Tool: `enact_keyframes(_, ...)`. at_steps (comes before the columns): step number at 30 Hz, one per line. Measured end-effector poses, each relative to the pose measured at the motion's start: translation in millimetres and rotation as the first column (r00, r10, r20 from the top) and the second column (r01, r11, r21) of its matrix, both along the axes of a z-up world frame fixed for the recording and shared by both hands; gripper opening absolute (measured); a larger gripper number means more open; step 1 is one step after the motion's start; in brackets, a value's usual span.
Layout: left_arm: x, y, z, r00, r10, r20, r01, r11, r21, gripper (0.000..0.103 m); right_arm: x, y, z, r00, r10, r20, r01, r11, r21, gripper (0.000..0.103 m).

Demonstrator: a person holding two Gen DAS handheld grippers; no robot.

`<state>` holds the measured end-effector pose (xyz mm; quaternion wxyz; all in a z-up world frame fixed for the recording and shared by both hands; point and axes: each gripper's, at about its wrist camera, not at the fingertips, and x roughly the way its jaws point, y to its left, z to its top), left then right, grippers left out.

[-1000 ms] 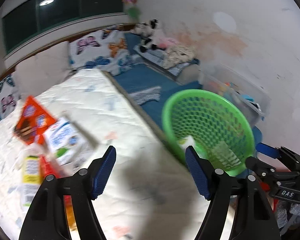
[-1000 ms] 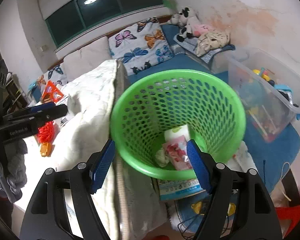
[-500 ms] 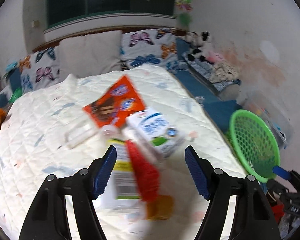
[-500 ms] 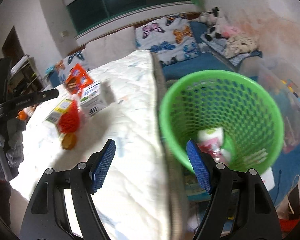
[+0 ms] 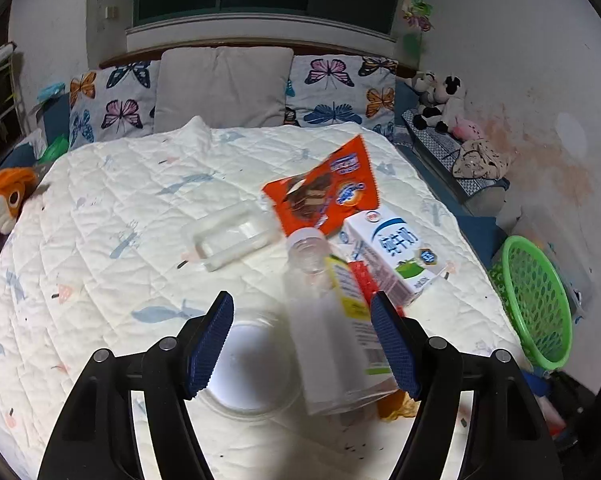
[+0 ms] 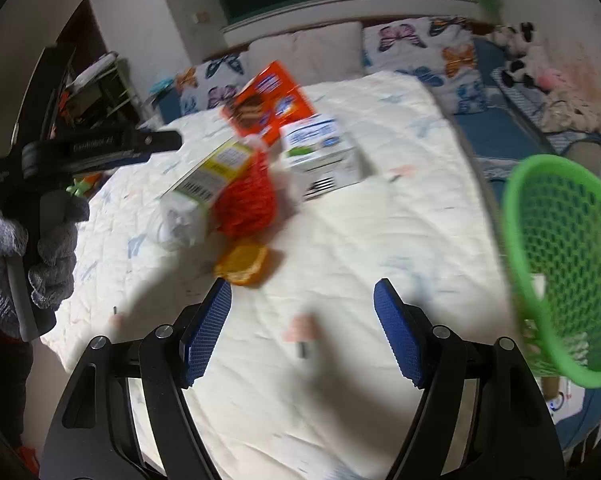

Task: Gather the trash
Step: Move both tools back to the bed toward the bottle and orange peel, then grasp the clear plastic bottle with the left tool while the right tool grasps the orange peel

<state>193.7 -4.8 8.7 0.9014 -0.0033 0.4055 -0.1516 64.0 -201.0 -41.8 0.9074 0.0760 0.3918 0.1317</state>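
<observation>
Left wrist: clear plastic bottle lies on quilted bedspread.

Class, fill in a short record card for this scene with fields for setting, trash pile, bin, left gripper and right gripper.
setting: bed with white quilt
trash pile: clear bottle, milk carton, orange wrapper, clear tray, red net
bin: green basket, beside the bed
left gripper: open, bottle between its fingers, not gripped
right gripper: open, empty

Trash pile on quilt; green basket bedside.
</observation>
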Motion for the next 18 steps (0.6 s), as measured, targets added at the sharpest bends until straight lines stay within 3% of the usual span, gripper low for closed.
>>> enact_keyframes(6,7,9,-5,1.000,0.002,-0.026,-0.002,1.000,-0.024,0.069,20,40,-14,0.998,0.060,-0.027,-0.060,0.998,-0.021,0.073)
enact_keyframes(18,27,4,-22,0.995,-0.042,-0.094,0.037,0.998,-0.058,0.069,46,68,-36,0.997,0.049,-0.066,-0.055,0.994,-0.090,0.063)
